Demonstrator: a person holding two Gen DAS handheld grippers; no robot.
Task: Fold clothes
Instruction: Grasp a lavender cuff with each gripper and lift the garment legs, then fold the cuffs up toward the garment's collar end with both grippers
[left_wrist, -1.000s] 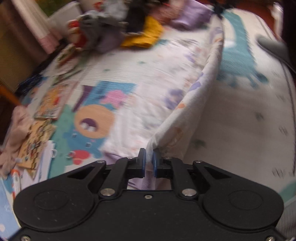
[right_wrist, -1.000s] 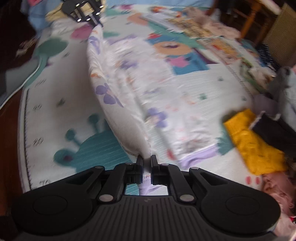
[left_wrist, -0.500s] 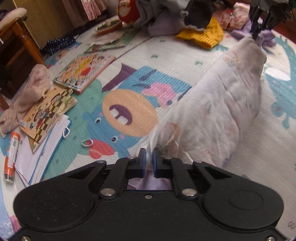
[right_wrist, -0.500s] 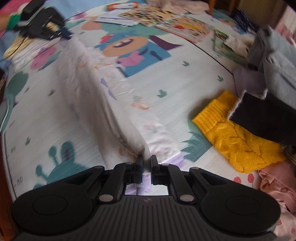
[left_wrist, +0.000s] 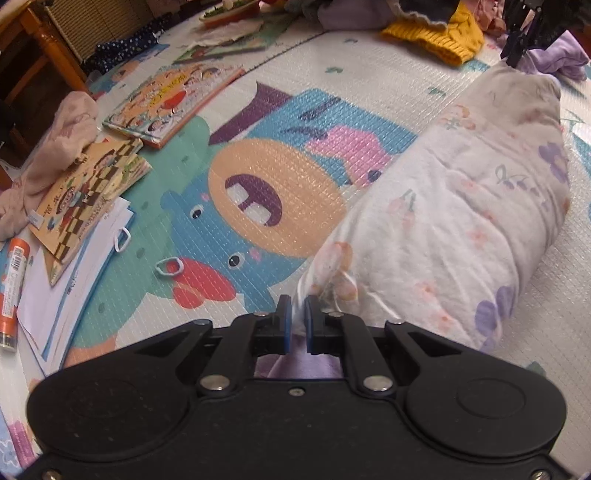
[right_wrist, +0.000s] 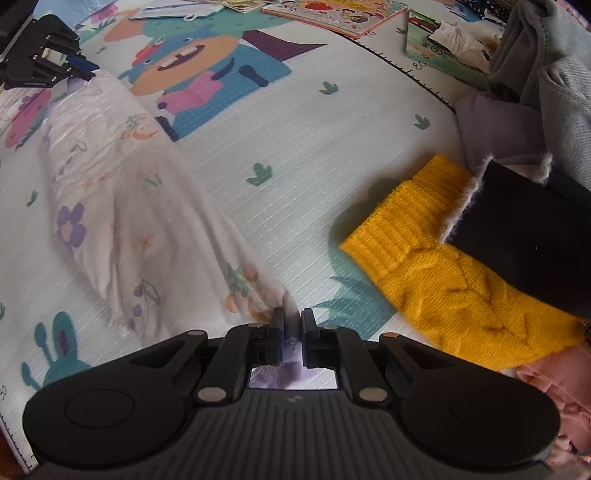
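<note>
Between the two grippers the garment (left_wrist: 454, 221) lies stretched on the mat (left_wrist: 258, 122), its long axis running from one to the other. The left gripper (left_wrist: 296, 320) pinches one end, the right gripper (right_wrist: 293, 326) the other, so neither is nearer. Only the right view shows the yellow sweater (right_wrist: 454, 280) just beside its end; only the left view shows the books (left_wrist: 173, 99).

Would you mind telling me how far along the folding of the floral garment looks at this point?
Done: the white floral garment already lies doubled into a long bundle on the play mat. In hand: the left gripper and right gripper each pinch one end of it. Left: releasing it and flattening it, then the yellow sweater and the other clothes piled beside it.
</note>
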